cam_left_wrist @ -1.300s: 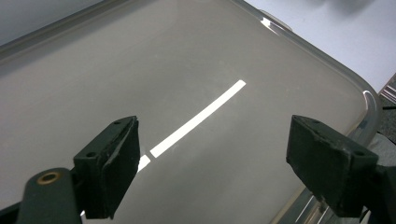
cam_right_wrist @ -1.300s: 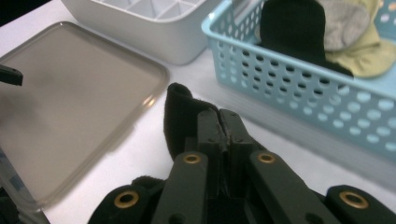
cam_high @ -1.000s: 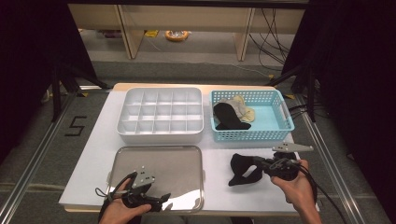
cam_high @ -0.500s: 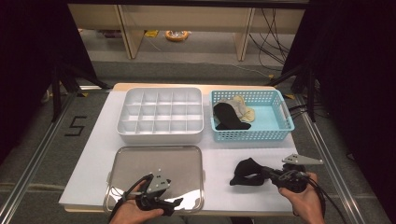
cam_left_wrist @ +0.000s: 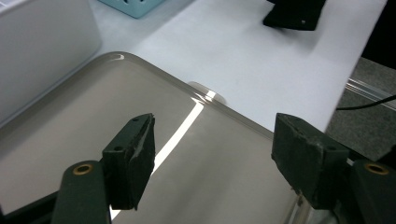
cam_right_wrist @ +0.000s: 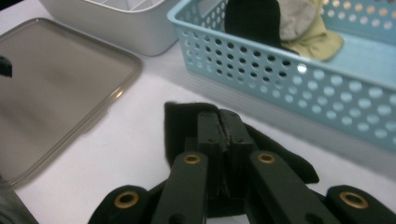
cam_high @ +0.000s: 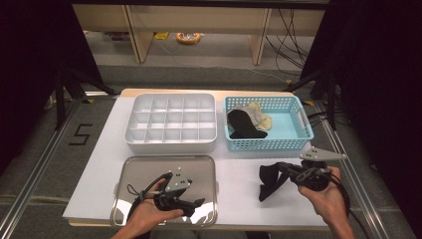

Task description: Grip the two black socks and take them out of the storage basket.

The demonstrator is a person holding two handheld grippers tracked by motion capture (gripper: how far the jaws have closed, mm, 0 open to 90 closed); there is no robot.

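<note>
My right gripper (cam_high: 279,171) is shut on a black sock (cam_high: 267,183) and holds it just above the white table, in front of the blue basket (cam_high: 268,145). In the right gripper view the jaws (cam_right_wrist: 219,122) are pressed together on the sock's dark cloth (cam_right_wrist: 180,119). My left gripper (cam_high: 197,203) hovers open over the front right part of the metal tray (cam_high: 149,169). Its jaws have just been closing a little, and nothing lies between its pads (cam_left_wrist: 212,136) above the tray (cam_left_wrist: 70,121).
A white compartment box (cam_high: 171,122) stands behind the tray. The blue basket holds a black sock (cam_high: 241,124) and light-coloured socks (cam_high: 256,115). The table's front edge runs close under both hands, and the right edge is near the right hand.
My left hand has moved right and risen over the tray's front. The right hand has lifted slightly, so the black sock now hangs from its jaws.
</note>
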